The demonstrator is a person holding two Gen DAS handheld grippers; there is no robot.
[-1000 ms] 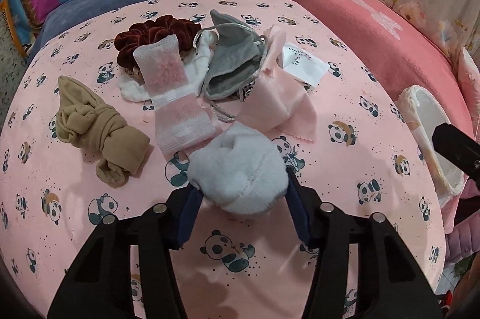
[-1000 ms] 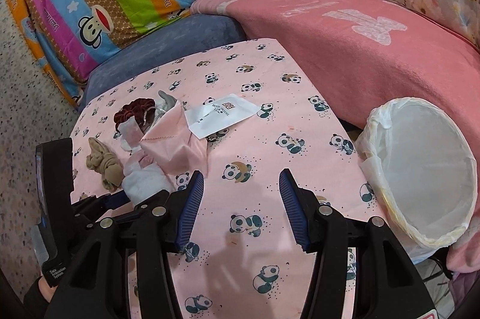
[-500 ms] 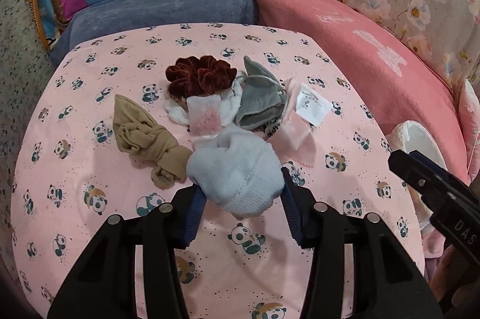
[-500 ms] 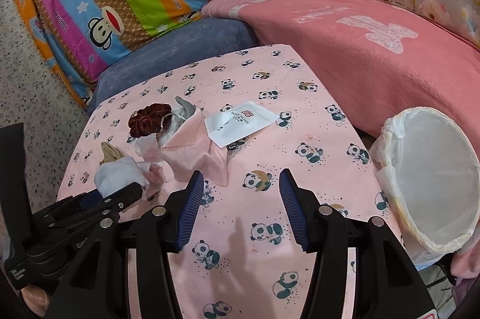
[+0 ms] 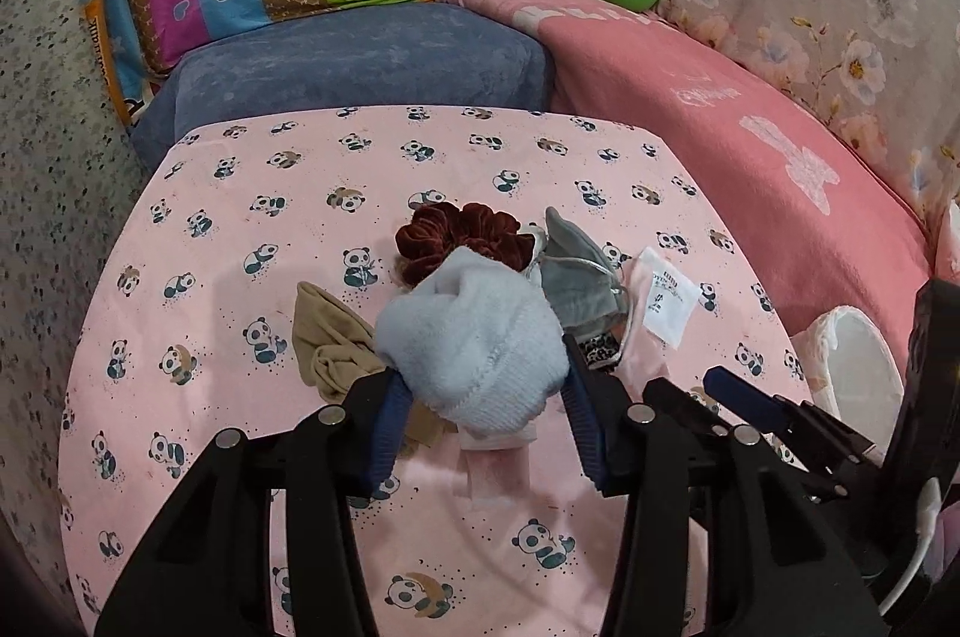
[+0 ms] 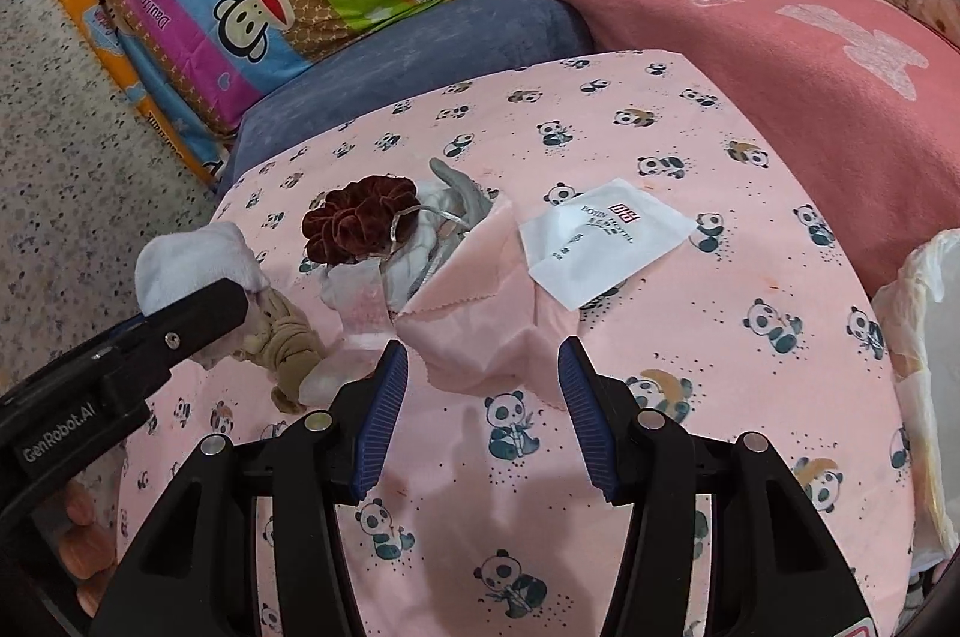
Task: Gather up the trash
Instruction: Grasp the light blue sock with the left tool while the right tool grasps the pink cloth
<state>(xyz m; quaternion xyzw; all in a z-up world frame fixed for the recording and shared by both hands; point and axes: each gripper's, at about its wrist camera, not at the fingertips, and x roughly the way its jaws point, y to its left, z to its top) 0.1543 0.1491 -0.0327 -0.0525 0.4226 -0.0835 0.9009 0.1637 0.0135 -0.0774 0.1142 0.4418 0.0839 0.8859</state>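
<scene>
The left gripper [image 5: 480,412] is clamped on a pale blue sock [image 5: 471,337] and holds it clear of the table [image 5: 210,229], over the near side of the clutter pile. The right gripper [image 6: 480,415] is spread wide and grasps nothing; it hovers over the near edge of the table, in front of the pink cloth [image 6: 480,319].

The lined bin [image 5: 852,367] stands off the table's right edge, to the right of the held sock. The right gripper lies between the sock and the bin, so a transfer rightward probably has to pass over or around it. The right gripper is the nearer one to the bin.

Remaining on the table: a maroon scrunchie [image 6: 357,220], a grey pouch [image 5: 576,271], a tan stocking [image 6: 288,346] and a white sachet [image 6: 603,241].

Compared with one second ago, the sock has been lifted off the table surface, and the right gripper has advanced towards the pile.
</scene>
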